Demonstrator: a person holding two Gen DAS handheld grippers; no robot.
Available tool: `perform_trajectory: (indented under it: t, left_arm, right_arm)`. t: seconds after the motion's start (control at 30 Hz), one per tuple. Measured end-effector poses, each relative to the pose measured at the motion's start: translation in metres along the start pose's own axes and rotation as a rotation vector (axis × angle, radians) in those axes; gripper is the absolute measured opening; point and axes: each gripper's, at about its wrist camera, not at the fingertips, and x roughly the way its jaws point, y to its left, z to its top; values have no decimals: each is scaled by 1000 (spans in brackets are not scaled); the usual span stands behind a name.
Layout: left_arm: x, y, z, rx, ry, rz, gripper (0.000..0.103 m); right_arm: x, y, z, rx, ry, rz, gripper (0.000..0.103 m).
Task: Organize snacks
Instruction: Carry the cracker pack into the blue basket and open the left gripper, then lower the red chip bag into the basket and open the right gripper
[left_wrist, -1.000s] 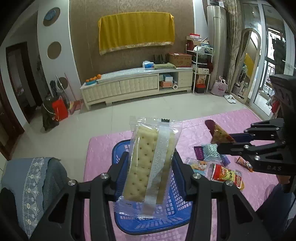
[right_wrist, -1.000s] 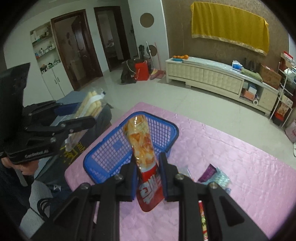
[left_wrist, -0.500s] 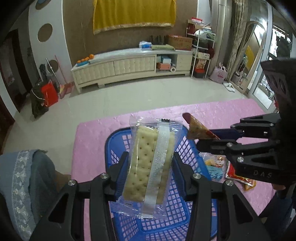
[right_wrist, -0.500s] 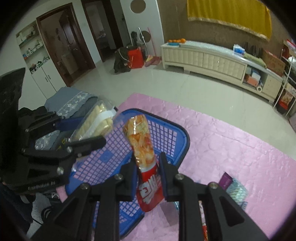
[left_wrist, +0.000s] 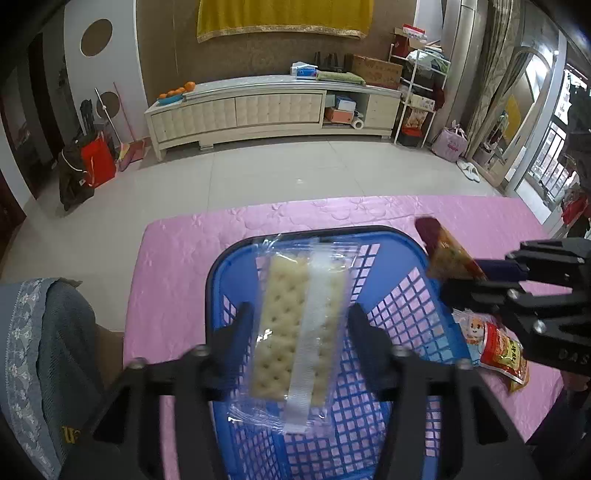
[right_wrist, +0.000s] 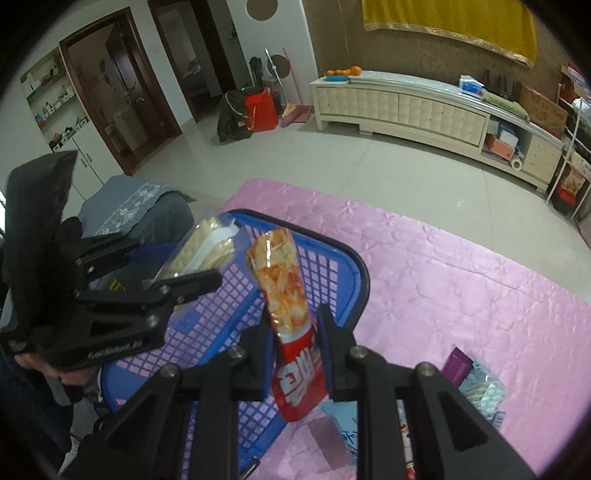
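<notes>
- My left tongs (left_wrist: 297, 332) hang over the blue basket (left_wrist: 402, 295) so the cracker pack (left_wrist: 295, 328) falls inside; the jaws are opening, the pack between them but free of the pads.
- My right tongs (right_wrist: 293, 343) pinch the red snack pouch (right_wrist: 291, 321) beside the basket rim (its turn next, I judge).
- Other snacks (left_wrist: 495, 347) wait on the pink tabletop (left_wrist: 177, 258).

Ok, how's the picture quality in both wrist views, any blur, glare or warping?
Left wrist view: strong fisheye bending, dark corners; the left gripper, jaws opening around the cracker pack, looks motion-smeared. Right wrist view: same warping; the blue basket is sharp, and a blurred patch sits low on the pink cloth.
</notes>
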Motion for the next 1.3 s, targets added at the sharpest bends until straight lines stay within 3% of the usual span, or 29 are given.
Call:
perform_trajectory:
  t: [0.07,0.53,0.83,1.17,1.2,1.27,1.3]
  left_arm:
    - [-1,2,-1,-11,-6,1,71]
    - [-50,10,-15,-4,-50,13,73]
    - [-69,39,-23,-38,-81,23,74]
    - [-54,49,-29,-53,-45,37,74]
    - [-53,51,-30,-61,-43,27,74]
    - [-52,54,-31,-73,-44,13,74]
    - [-52,54,-32,-73,-43,18,74]
  right_arm:
    - [-2,2,2,-16,3,-13,25]
    - [-13,29,12,-51,-1,-20,25]
    - [21,57,21,-166,43,-39,25]
    - [61,67,39,-257,78,-27,26]
    - [65,67,40,-275,78,-34,30]
    - [75,67,42,-315,72,-65,51]
    - [77,67,41,-327,58,-74,71]
